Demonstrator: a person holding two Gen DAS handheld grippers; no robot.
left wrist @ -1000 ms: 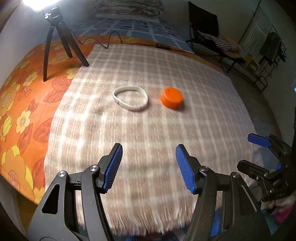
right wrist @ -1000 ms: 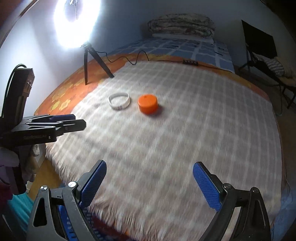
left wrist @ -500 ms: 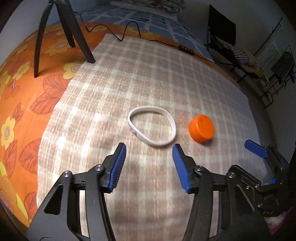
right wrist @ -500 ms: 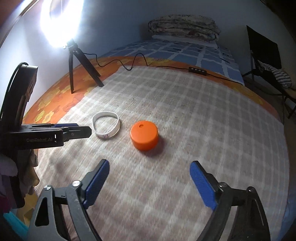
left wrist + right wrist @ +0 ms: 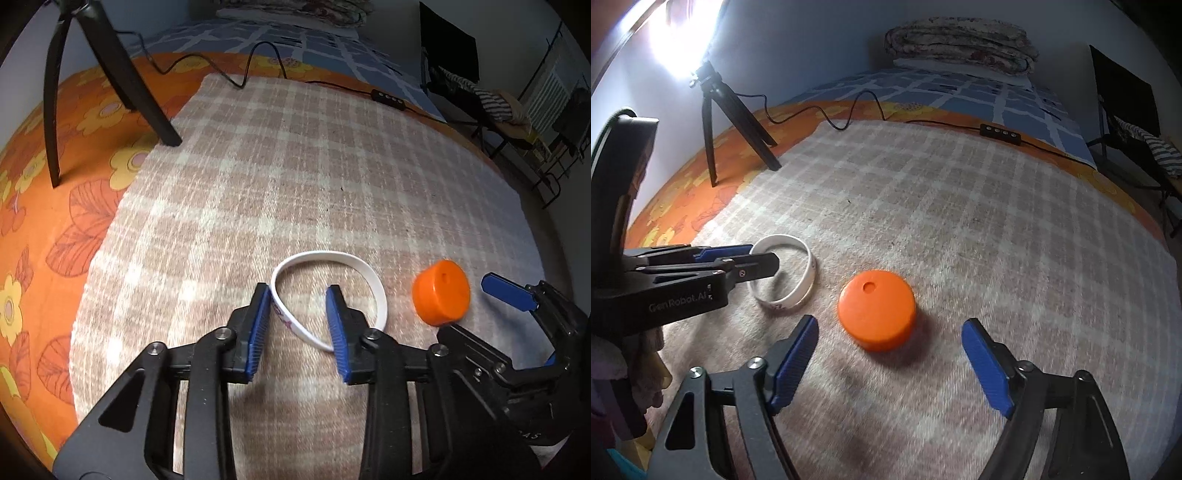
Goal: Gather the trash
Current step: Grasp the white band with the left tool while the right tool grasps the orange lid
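A white wristband (image 5: 369, 280) lies flat on the plaid blanket (image 5: 295, 166). My left gripper (image 5: 299, 295) is open, its two blue pads straddling the band's near left rim, one outside and one inside the loop. The right wrist view shows the same wristband (image 5: 803, 284) with the left gripper (image 5: 753, 258) reaching over it. An orange round cap (image 5: 877, 314) sits just right of the band, also seen as the orange cap (image 5: 441, 297). My right gripper (image 5: 890, 347) is wide open, close behind the cap, which lies ahead of the gap between its pads.
A black tripod (image 5: 727, 122) with a bright lamp stands on the orange floral sheet (image 5: 55, 229) at the back left. A black cable with an inline switch (image 5: 1001, 133) crosses the blanket's far edge. Folded bedding (image 5: 960, 44) lies at the head; a dark chair (image 5: 1126, 96) is right.
Both grippers have moved forward onto the blanket. The left one has narrowed and come down over the wristband's rim; the right one has closed in on the orange cap.
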